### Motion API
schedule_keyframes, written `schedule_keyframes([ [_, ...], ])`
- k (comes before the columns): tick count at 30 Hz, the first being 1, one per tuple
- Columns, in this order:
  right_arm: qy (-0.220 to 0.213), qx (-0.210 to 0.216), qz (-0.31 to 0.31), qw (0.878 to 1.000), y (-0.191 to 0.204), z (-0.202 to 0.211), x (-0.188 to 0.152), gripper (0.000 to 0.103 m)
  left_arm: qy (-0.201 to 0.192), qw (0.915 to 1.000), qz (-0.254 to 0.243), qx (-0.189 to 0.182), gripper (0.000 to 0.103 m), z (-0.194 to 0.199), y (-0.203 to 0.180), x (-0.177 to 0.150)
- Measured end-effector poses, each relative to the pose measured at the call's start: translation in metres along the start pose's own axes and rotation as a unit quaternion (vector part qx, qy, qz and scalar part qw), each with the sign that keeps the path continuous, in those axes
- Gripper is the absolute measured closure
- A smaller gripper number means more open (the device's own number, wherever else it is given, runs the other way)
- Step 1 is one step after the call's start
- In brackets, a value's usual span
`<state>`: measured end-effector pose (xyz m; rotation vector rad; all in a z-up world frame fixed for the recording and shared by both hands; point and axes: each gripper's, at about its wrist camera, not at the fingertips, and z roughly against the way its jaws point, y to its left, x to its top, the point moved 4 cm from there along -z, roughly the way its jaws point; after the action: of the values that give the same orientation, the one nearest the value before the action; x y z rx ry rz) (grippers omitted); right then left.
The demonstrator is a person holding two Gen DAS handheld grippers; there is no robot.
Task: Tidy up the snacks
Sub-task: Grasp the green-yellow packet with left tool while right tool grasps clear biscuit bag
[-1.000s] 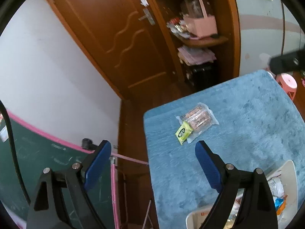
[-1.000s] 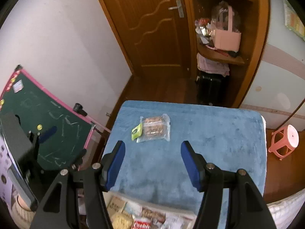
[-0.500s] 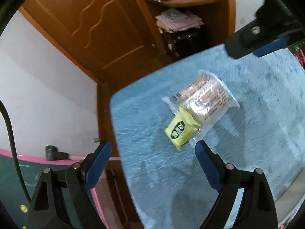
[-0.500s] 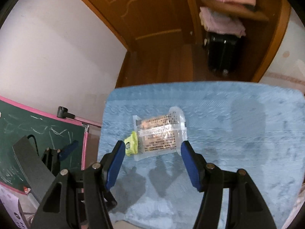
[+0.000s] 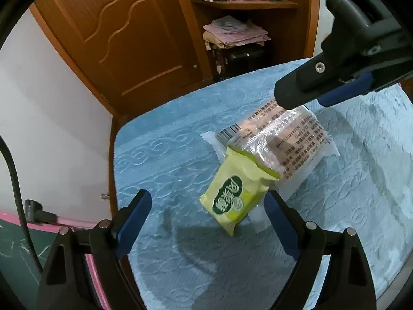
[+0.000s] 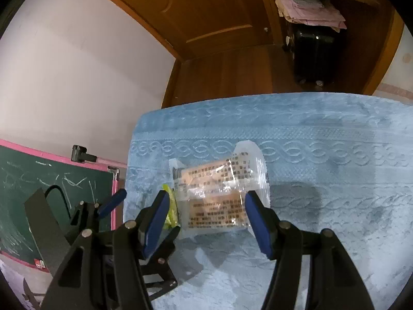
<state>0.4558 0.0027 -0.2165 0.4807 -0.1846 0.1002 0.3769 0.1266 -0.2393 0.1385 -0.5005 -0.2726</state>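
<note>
Snacks (image 5: pixel 233 196) — yellow packet (image 6: pixel 171 208) half-hidden

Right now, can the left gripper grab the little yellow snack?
Probably yes. The left gripper is open, and the yellow snack packet lies just ahead between its fingers. It leans on the clear biscuit pack, which might get nudged.

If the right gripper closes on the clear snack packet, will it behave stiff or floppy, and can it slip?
The clear snack packet looks glossy, so it may slip between the pads. Its flat sealed edges probably flop, while the block inside seems firmer. It likely drags the yellow-green packet overlapping it.
</note>
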Motion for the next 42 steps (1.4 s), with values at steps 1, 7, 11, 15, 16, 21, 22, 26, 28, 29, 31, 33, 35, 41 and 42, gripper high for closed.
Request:
schedule_keyframes([
  [1,0.0,0.006,-0.004,1.0,-0.001,-0.002,0.001,0.042,-0.002,1.0,0.002,-0.002,0.014,-0.002,0.0,0.001],
  [7,0.0,-0.005,0.011,1.0,0.0,-0.013,0.002,0.042,0.001,0.9971,0.058,-0.049,0.014,-0.018,0.013,0.007],
  [11,-0.012,-0.017,0.028,0.999,0.0,-0.014,0.002,0.042,0.01,0.9925,0.091,-0.08,0.014,-0.028,0.022,0.004],
  [15,-0.012,-0.035,0.029,0.999,-0.009,-0.019,0.004,0.042,0.017,0.988,0.116,-0.1,0.014,-0.038,0.025,0.001],
  [16,-0.015,-0.045,0.029,0.998,-0.013,-0.02,0.004,0.042,0.019,0.9867,0.121,-0.107,0.014,-0.041,0.025,0.0],
  [21,-0.006,-0.02,0.005,1.0,-0.031,-0.031,0.003,0.03,0.027,0.9826,0.133,-0.126,0.014,-0.047,0.027,-0.001],
  [22,0.003,-0.015,0.003,1.0,-0.033,-0.035,0.003,0.027,0.027,0.9826,0.133,-0.127,0.014,-0.047,0.027,-0.002],
  [26,0.007,-0.004,0.006,1.0,-0.029,-0.046,-0.001,0.015,0.029,0.9814,0.136,-0.132,0.014,-0.049,0.028,-0.001],
  [28,0.001,-0.016,0.021,1.0,-0.023,-0.048,-0.003,0.015,0.027,0.981,0.136,-0.136,0.021,-0.048,0.027,0.0],
  [29,0.0,-0.02,0.027,0.999,-0.02,-0.048,-0.005,0.017,0.024,0.9811,0.132,-0.139,0.035,-0.046,0.025,0.001],
  [31,0.003,-0.019,0.035,0.999,-0.015,-0.048,-0.008,0.026,0.022,0.9832,0.124,-0.132,0.059,-0.043,0.021,0.002],
  [33,0.003,-0.029,0.046,0.999,-0.012,-0.041,-0.011,0.044,0.025,0.985,0.118,-0.124,0.061,-0.04,0.016,0.003],
  [35,-0.005,-0.029,0.052,0.998,-0.012,-0.032,-0.013,0.056,0.025,0.9859,0.109,-0.125,0.062,-0.037,0.012,0.002],
  [41,-0.018,-0.014,0.042,0.999,-0.019,0.002,-0.031,0.069,0.004,0.9867,0.096,-0.132,0.063,-0.005,-0.002,-0.007],
  [42,-0.021,-0.018,0.045,0.999,-0.019,0.007,-0.038,0.069,0.0,0.9867,0.095,-0.132,0.064,0.002,-0.005,-0.008],
])
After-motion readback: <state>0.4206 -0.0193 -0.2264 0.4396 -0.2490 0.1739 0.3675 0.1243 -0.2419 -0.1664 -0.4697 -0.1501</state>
